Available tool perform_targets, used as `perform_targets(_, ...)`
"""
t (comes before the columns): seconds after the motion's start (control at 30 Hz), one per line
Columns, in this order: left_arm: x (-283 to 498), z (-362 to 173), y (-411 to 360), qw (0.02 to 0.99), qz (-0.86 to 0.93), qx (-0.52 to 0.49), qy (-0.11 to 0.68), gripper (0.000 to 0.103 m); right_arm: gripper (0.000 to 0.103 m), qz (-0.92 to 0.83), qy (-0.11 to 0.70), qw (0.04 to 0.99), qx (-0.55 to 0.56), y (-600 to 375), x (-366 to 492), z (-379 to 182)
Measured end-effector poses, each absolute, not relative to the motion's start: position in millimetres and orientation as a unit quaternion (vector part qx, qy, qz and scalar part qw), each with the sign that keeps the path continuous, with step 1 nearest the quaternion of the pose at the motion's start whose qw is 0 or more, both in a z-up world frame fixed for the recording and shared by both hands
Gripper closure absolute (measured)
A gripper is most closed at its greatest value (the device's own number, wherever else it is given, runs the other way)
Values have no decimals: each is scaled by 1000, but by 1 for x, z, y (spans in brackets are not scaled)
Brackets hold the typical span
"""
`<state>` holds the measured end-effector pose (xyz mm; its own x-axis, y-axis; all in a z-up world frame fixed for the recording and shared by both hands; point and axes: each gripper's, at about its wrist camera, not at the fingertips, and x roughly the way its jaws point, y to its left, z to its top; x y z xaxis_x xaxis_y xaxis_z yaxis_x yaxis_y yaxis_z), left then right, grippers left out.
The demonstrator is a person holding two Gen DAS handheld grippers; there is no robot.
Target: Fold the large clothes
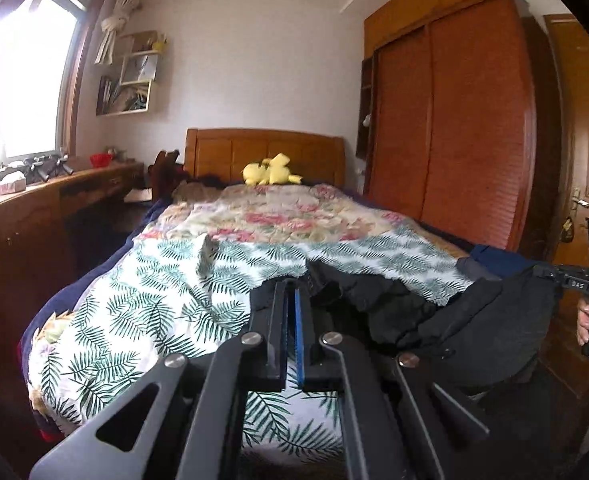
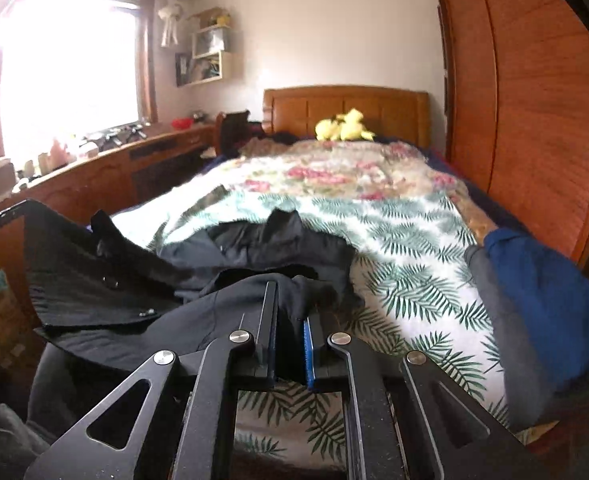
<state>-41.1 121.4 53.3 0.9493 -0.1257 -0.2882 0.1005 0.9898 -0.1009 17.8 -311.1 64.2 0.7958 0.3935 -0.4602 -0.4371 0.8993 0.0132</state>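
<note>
Overhead, palm-print sheet [image 1: 142, 300] covers bed below wooden headboard [image 1: 262, 152].

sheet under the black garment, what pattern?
Green palm leaves on a white sheet; clearest in the right wrist view.

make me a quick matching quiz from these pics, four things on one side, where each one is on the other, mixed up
Things:
1. black garment
2. yellow plush toy
3. blue garment
4. red bowl

Places:
A. on the wooden counter under the window
B. by the headboard
C. pinched in both grippers at the foot of the bed
D. on the wardrobe-side edge of the bed

Pairs: 1-C, 2-B, 3-D, 4-A
</note>
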Motion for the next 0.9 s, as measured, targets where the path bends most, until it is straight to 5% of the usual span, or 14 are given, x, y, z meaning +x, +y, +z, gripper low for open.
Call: perform_targets(0.9,72,1,132,977,-17,-22,210,103,96,216,276,935,-49,-295,90,7)
